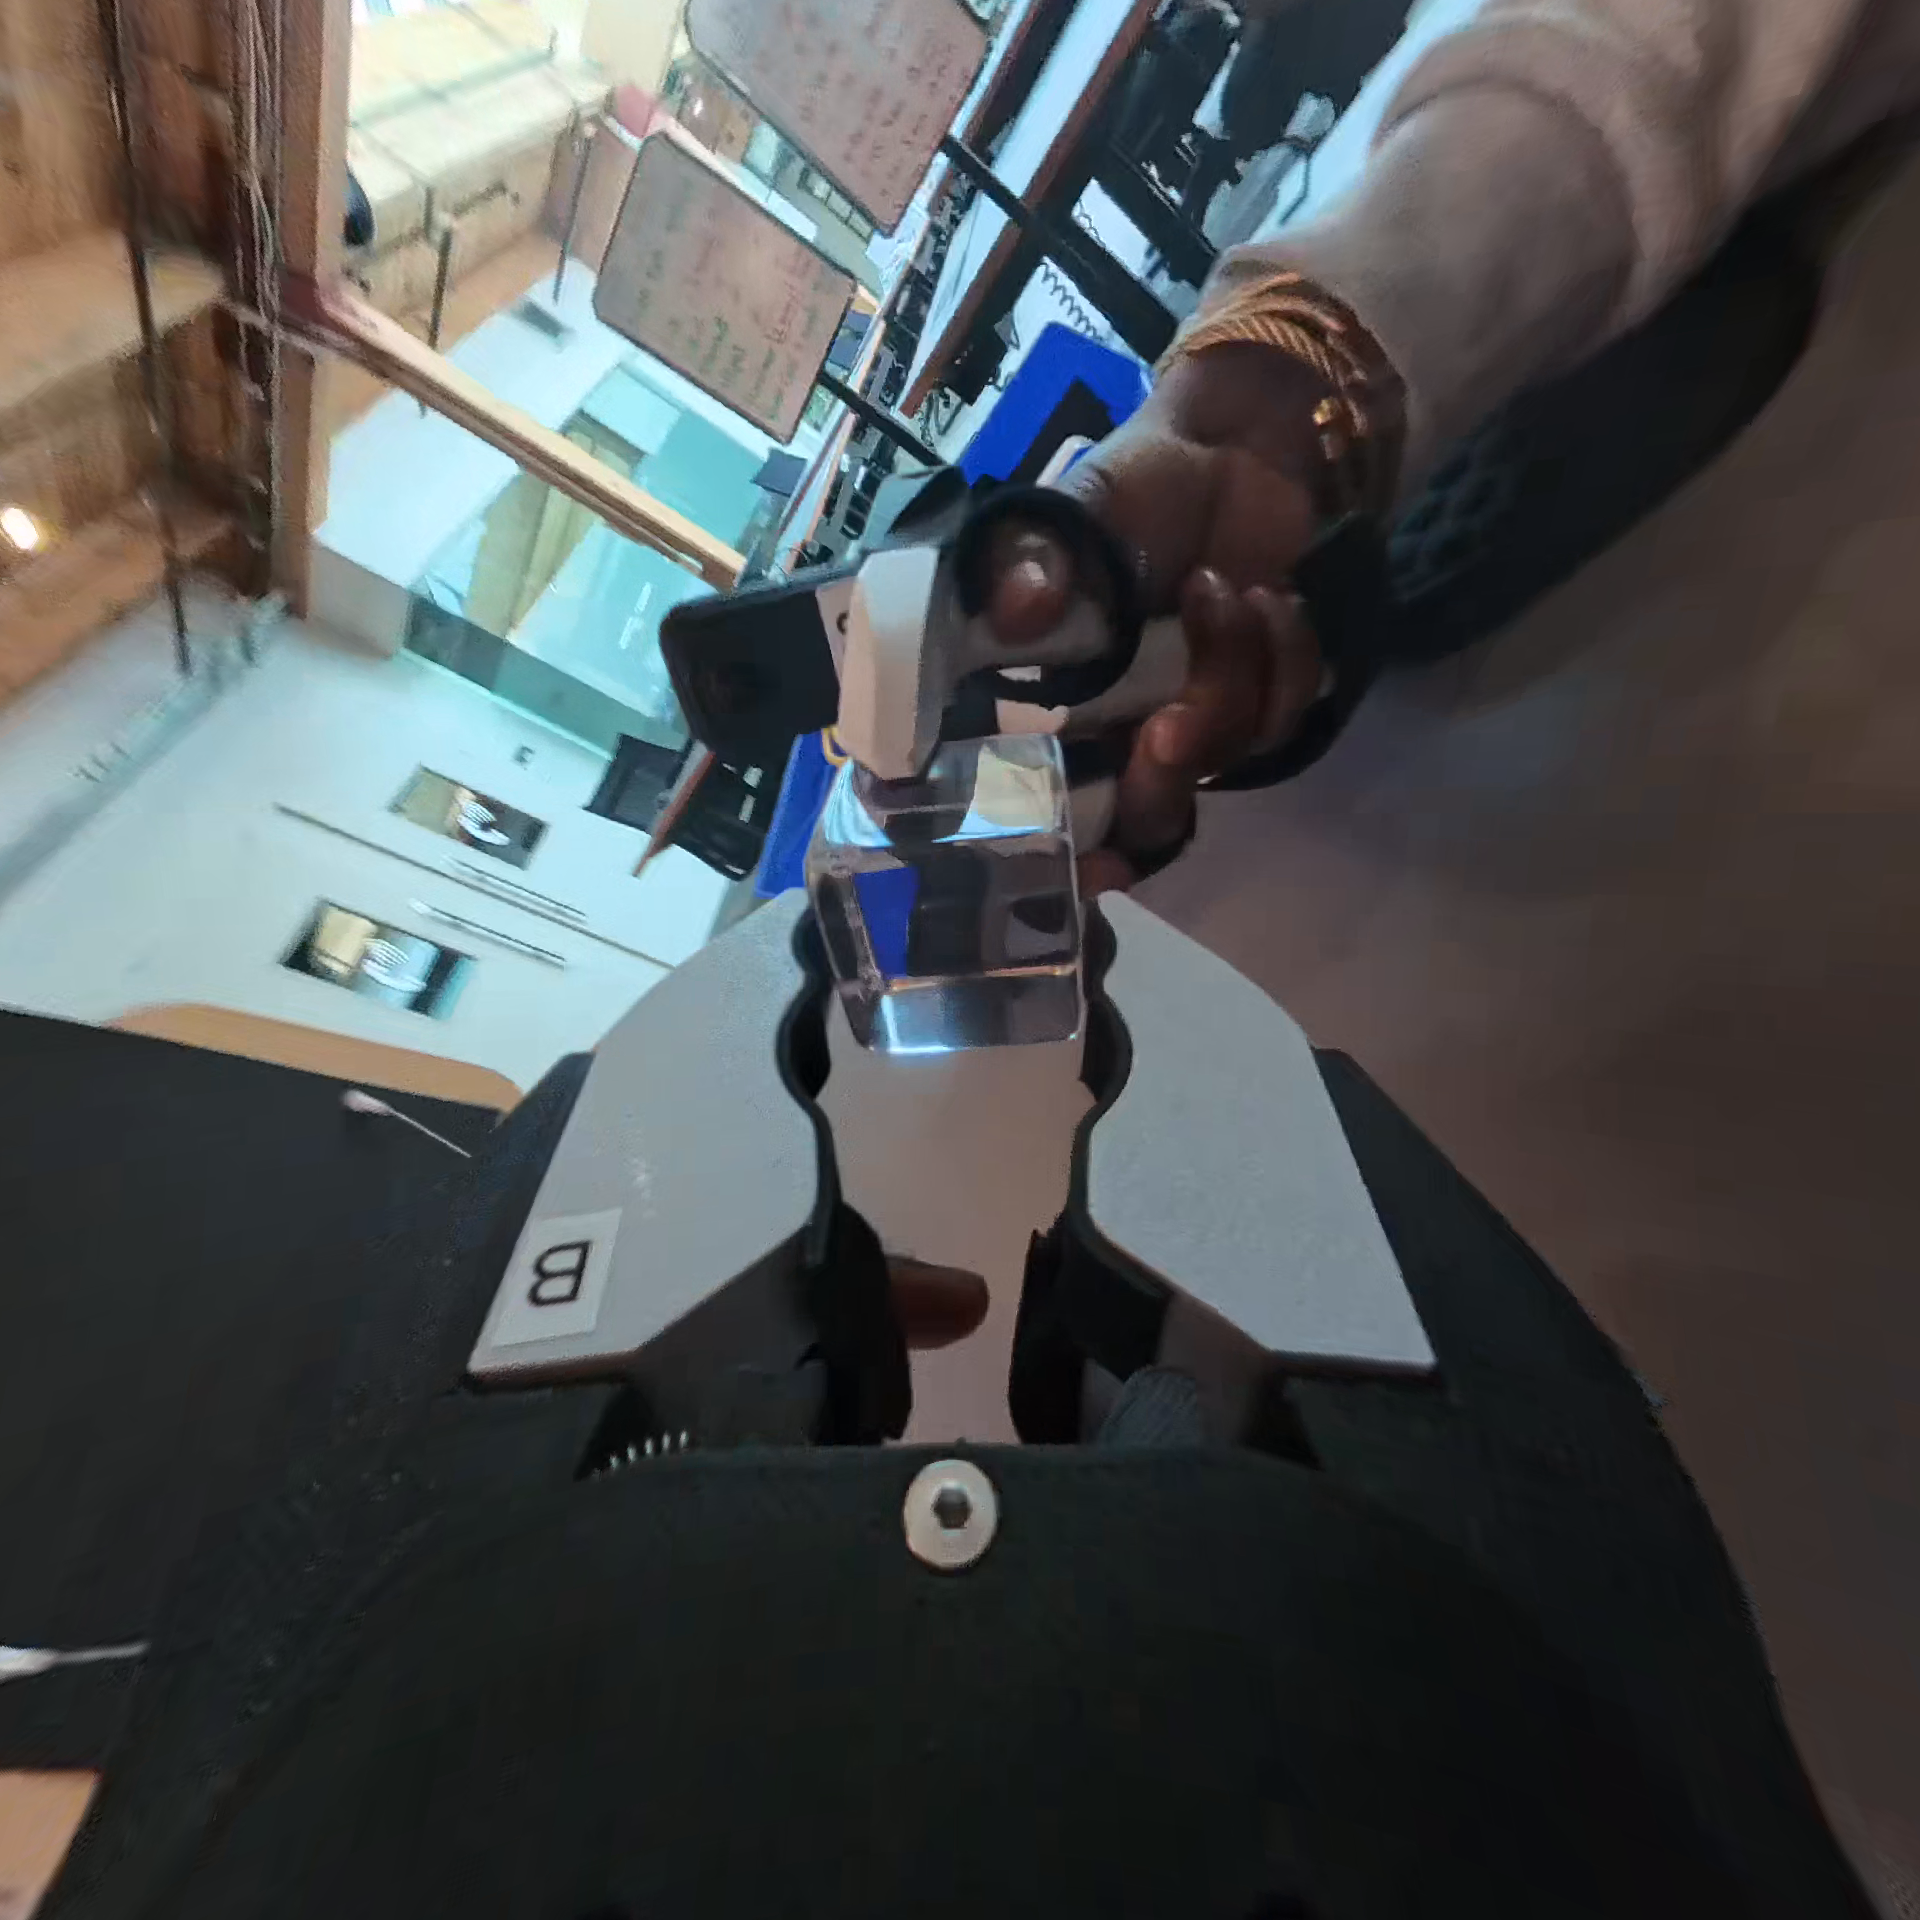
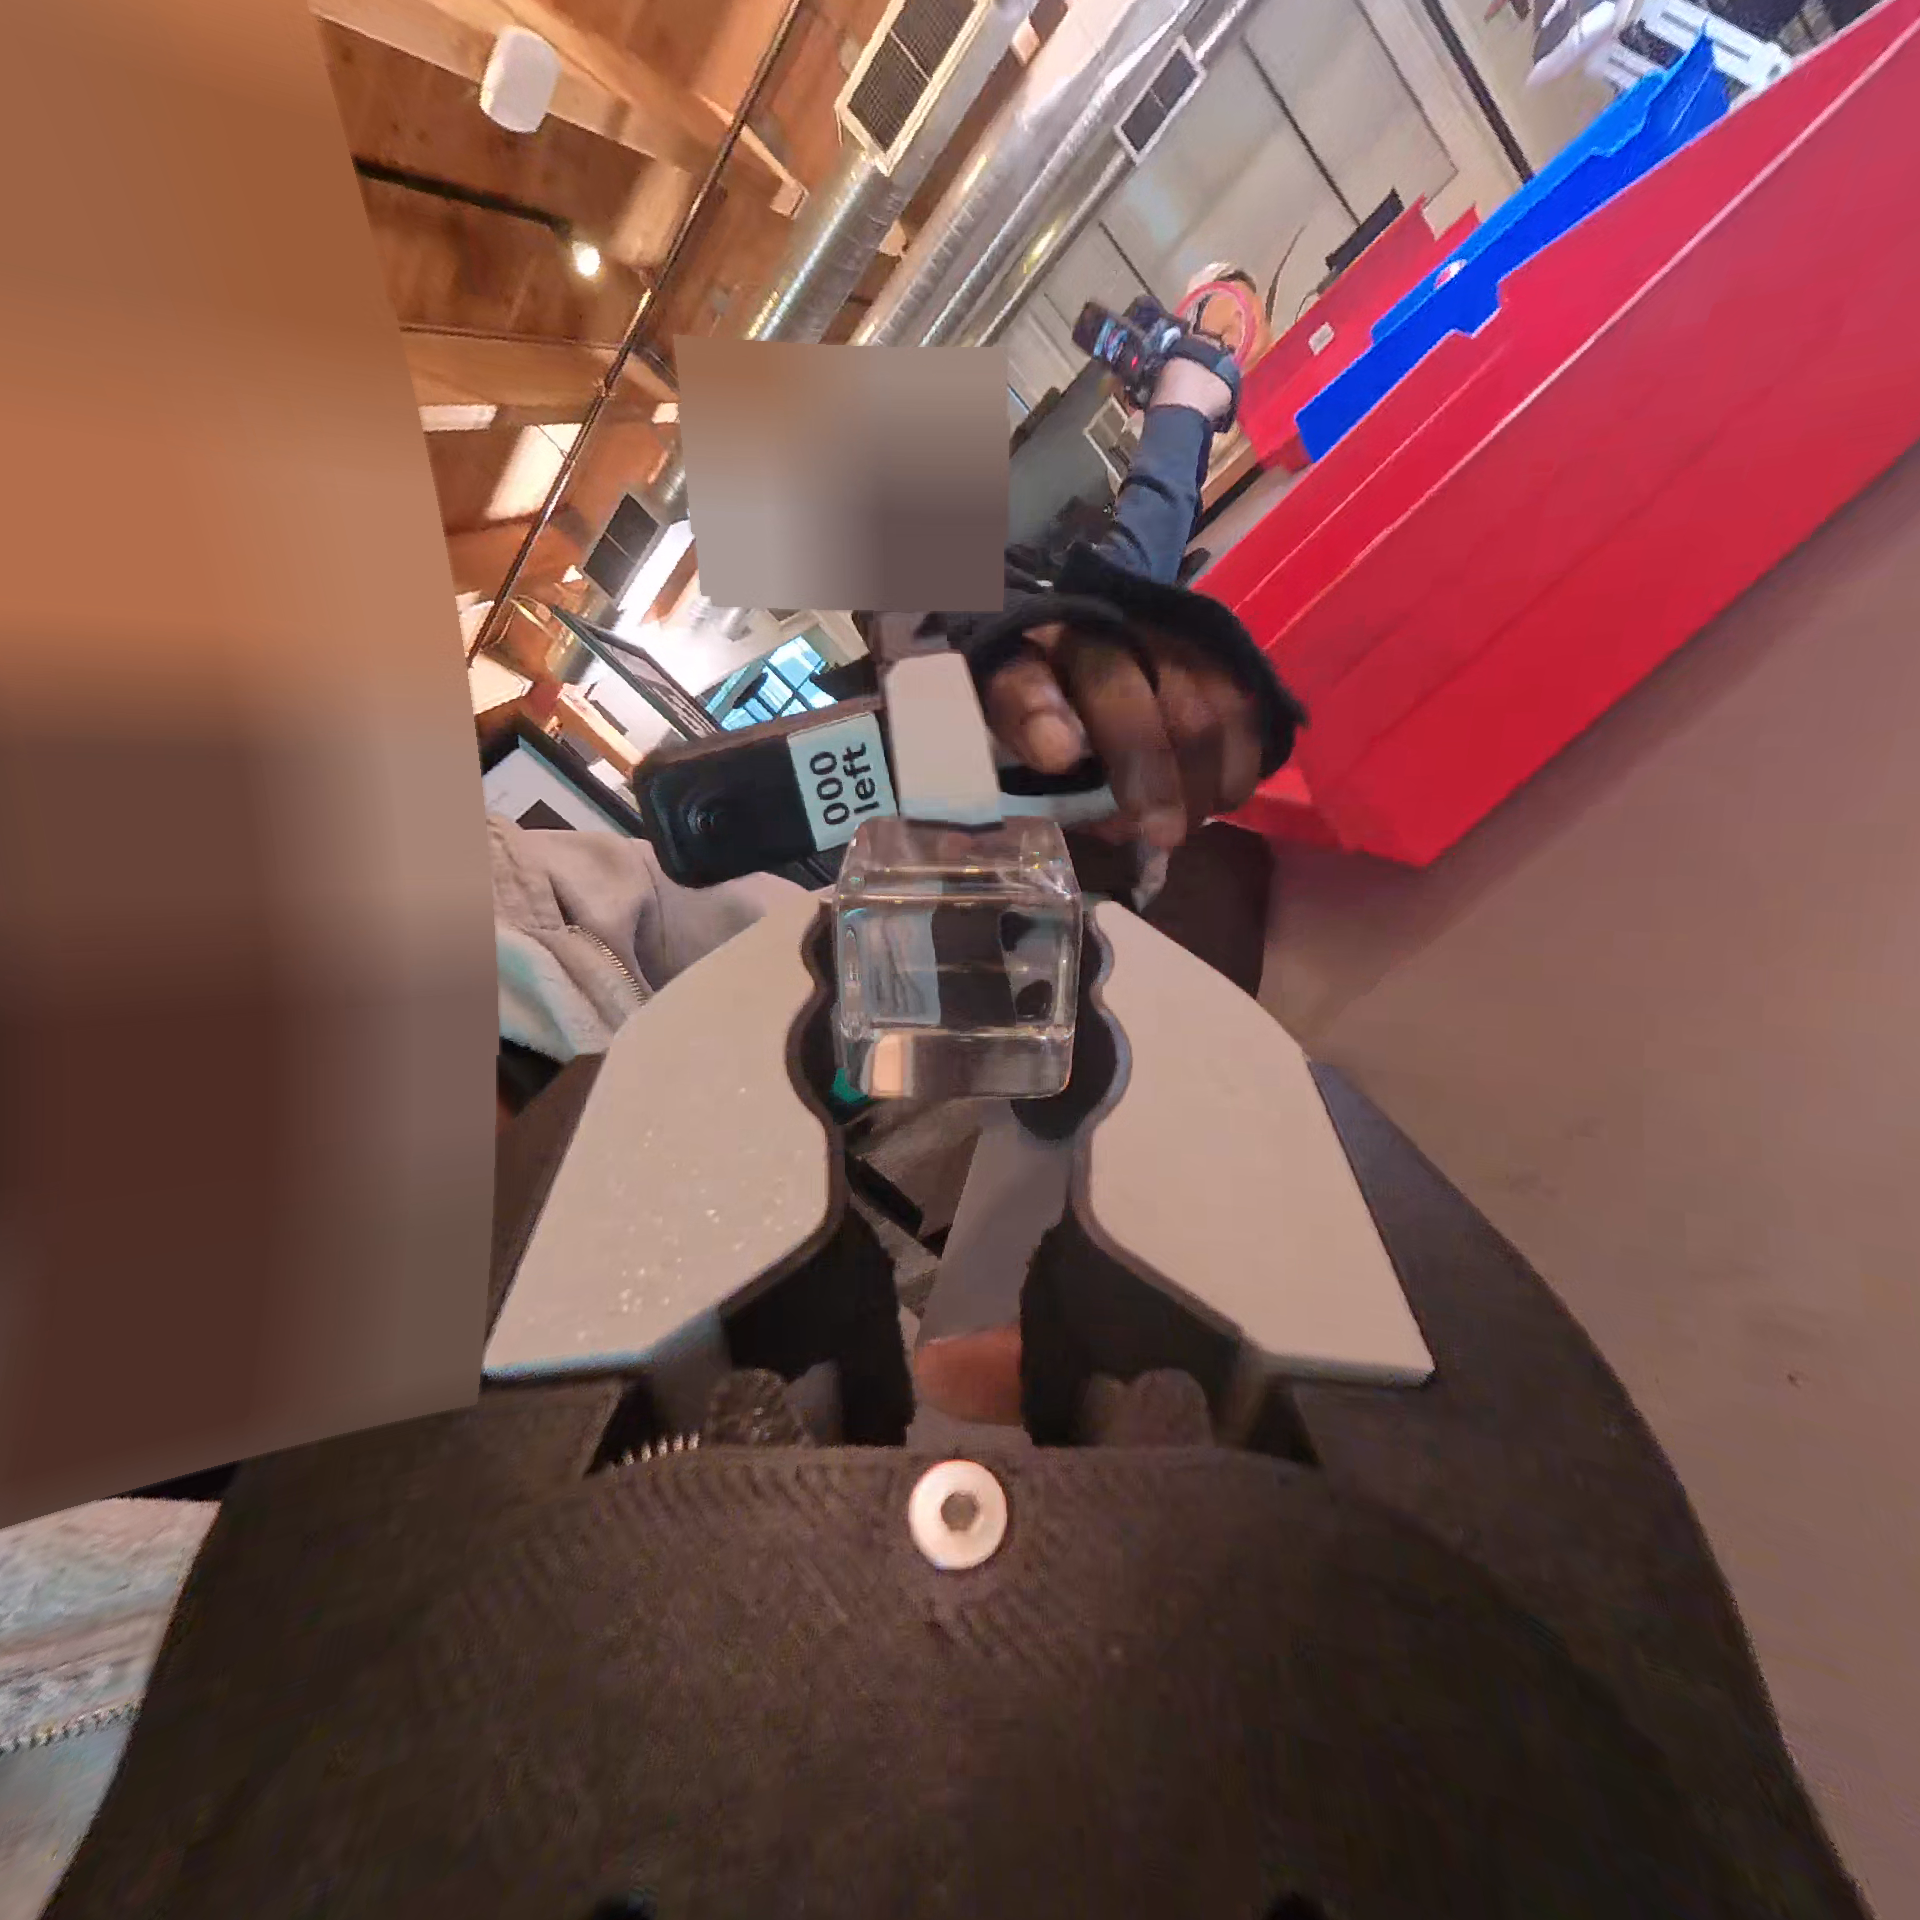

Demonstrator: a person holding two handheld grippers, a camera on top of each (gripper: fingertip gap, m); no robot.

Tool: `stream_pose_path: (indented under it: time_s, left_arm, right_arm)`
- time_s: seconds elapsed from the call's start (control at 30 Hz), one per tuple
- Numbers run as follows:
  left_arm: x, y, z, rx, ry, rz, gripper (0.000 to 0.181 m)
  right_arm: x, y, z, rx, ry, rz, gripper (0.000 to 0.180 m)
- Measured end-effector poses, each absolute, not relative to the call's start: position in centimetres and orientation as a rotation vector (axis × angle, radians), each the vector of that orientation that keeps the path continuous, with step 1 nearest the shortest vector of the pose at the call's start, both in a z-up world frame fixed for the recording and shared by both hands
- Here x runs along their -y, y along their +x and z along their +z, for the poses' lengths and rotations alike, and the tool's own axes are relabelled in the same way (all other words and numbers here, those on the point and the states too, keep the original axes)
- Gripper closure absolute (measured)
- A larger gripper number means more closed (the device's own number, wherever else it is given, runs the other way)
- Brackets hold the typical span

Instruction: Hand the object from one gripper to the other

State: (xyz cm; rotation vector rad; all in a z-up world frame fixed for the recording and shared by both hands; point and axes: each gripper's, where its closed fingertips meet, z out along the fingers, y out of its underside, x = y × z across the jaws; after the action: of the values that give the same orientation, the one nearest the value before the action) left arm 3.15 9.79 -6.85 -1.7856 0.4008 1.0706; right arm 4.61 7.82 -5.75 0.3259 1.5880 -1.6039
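A clear cube (image 1: 945,914) is held in the air between both grippers. In the left wrist view my left gripper (image 1: 951,925) has its grey fingers (image 1: 717,1091) pressed against the cube's two sides. The right gripper (image 1: 904,738), held in a hand, reaches in from the far side with a finger on the cube's far end. In the right wrist view the right gripper (image 2: 956,935) flanks the cube (image 2: 951,966) and touches its sides, and the left gripper (image 2: 940,800) meets it from the far side, turned a quarter turn.
A brown table surface (image 2: 1662,1143) lies to the right. Stacked red bins (image 2: 1558,520) and blue bins (image 2: 1455,301) stand on it. Another person's arm (image 2: 1164,457) holds a device farther back. Whiteboards (image 1: 727,281) and a blue bin (image 1: 1039,384) are in the background. Both grippers' tips are close together, under 4 cm apart.
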Motion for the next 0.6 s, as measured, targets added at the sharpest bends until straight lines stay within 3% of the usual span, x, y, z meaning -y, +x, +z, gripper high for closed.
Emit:
stream_pose_path:
  time_s: [0.1,0.23,0.27,0.43,0.57,0.6]
  left_arm:
    - [-9.7,2.6,-6.5,-0.178,-1.776,0.866,0.136]
    - [-10.1,3.4,-5.3,0.203,-1.627,0.199,0.137]
    - [-10.1,3.6,-5.1,0.27,-1.593,0.047,0.137]
    - [-10.6,5.3,-5.9,0.436,-1.516,-0.483,0.137]
    - [-11.1,6.4,-6.0,0.436,-1.498,-0.613,0.137]
    - [-11.1,6.6,-6.2,0.43,-1.514,-0.619,0.137]
  right_arm:
    - [-7.8,4.2,-5.5,-1.669,0.269,-1.698,0.121]
    - [-8.4,3.3,-4.8,-2.043,-0.028,-2.058,0.091]
    - [-8.7,3.2,-4.5,-2.173,-0.168,-2.189,0.09]
    - [-9.2,4.8,-3.8,-2.599,-0.942,-2.555,0.106]
    - [-8.1,5.4,-5.7,-2.697,-1.112,-2.44,0.12]
    - [-8.1,5.3,-5.7,-2.697,-1.11,-2.455,0.134]
